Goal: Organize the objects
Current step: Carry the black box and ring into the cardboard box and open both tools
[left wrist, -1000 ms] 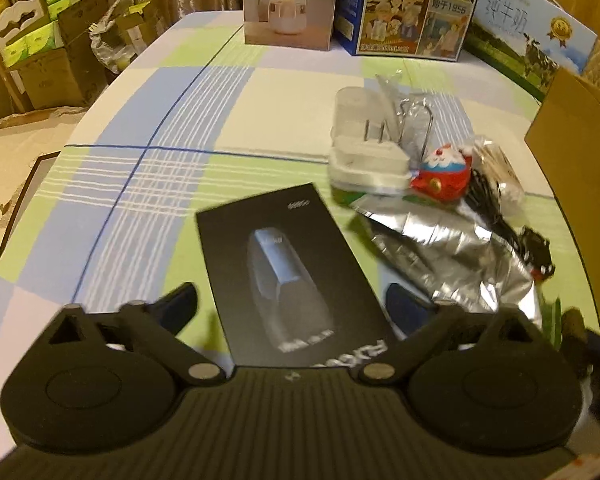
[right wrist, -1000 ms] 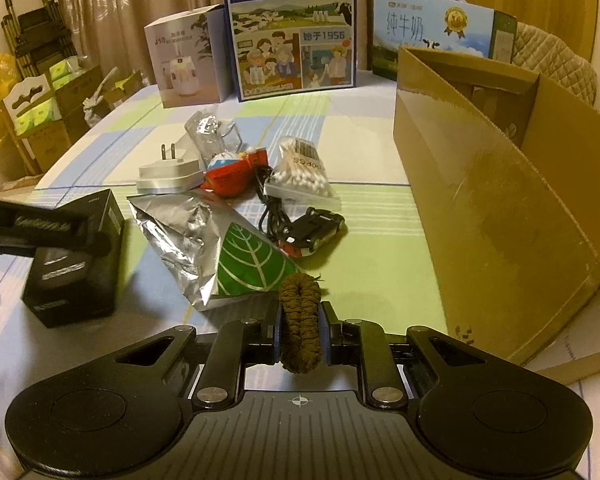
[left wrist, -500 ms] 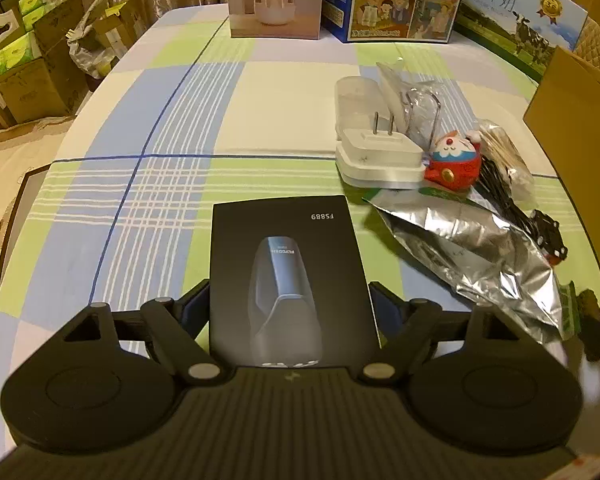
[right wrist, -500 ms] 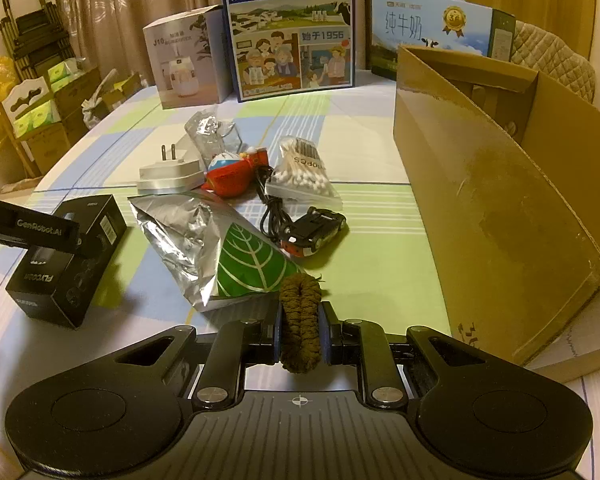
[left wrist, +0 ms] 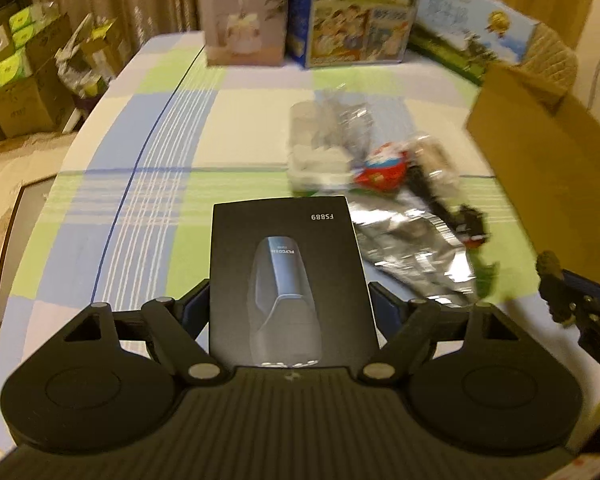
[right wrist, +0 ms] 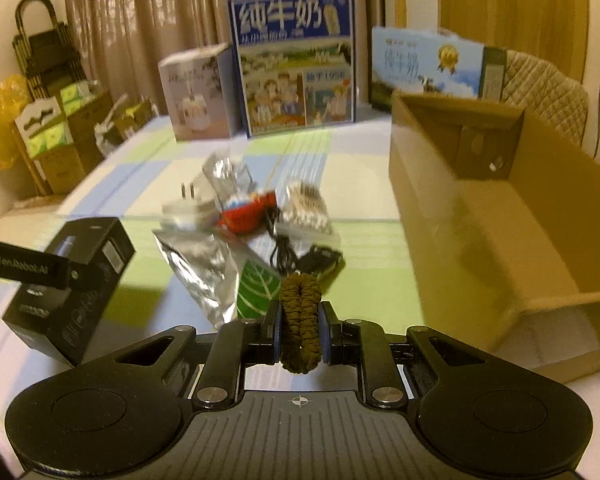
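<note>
1. The black box, a matte cardboard rectangle printed "FS889", is raised off the checked tablecloth, its long axis running away from the left wrist camera.
2. The left gripper clamps the box's long sides.
3. The right gripper is clenched on a brown, bumpy, upright cone.
4. A crinkled foil bag lies beyond; an open cardboard carton stands to the right.

Warm yellowish indoor light; beige-brown curtains across the far wall; table under a checked cloth of green, blue and cream; stacked cardboard cartons on the floor to the left; dark wire rack in the far left corner beside a yellow bag; quilted chair back at right; pale floor.
</note>
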`<state>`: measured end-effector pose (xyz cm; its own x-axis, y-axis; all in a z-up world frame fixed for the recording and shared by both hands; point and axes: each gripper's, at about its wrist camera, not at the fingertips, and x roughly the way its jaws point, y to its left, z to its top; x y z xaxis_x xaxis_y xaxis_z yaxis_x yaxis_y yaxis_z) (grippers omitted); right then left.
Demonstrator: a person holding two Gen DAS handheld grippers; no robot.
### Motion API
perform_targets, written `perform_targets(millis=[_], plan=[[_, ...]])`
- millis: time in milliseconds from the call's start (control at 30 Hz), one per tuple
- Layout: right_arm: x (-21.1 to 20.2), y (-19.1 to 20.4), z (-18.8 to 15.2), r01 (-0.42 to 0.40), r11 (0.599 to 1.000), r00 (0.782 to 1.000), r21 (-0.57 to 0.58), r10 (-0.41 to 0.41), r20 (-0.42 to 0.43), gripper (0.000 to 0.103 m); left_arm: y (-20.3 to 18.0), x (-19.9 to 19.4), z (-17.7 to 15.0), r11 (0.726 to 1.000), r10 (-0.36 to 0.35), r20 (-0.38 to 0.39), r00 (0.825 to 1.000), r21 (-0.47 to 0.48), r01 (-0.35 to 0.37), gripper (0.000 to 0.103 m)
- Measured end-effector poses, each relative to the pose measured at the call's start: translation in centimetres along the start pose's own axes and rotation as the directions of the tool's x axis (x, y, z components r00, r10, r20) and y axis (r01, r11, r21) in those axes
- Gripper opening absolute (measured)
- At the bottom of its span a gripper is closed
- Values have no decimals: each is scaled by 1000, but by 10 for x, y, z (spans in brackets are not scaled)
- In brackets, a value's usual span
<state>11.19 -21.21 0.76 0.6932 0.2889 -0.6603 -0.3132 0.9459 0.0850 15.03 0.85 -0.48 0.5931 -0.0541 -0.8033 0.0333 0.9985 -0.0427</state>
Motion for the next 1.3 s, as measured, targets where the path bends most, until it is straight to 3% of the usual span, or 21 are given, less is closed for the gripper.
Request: perform_targets(millis=[200,367,600,800,1067,1300], plan=[[-46,-24,27,24,999,998,25,-25,64,15,-52,-38,19,995,-78,64,995,62,74,77],[-78,-66,47,83,995,990,50,-88,106,15,-111,-53,40,979,-180,88,980,111,170,77],[-100,-135,61,174,980,976,94,-184,113,15,-196,-53,66,945,-291,77,954,176,274,77],[-100,-178,61,204,969,972,137,-218,93,15,-251,-41,75,919,-343,53,938,225,323,78],[-96,-209,55,215,958,970,191,-231,69,15,-280,-26,88,910,-377,72,924,218,354,84],[-92,-213,48,195,957,976,213,-211,57,15,-259,-28,85,928,-340,88,936,193,319,84]])
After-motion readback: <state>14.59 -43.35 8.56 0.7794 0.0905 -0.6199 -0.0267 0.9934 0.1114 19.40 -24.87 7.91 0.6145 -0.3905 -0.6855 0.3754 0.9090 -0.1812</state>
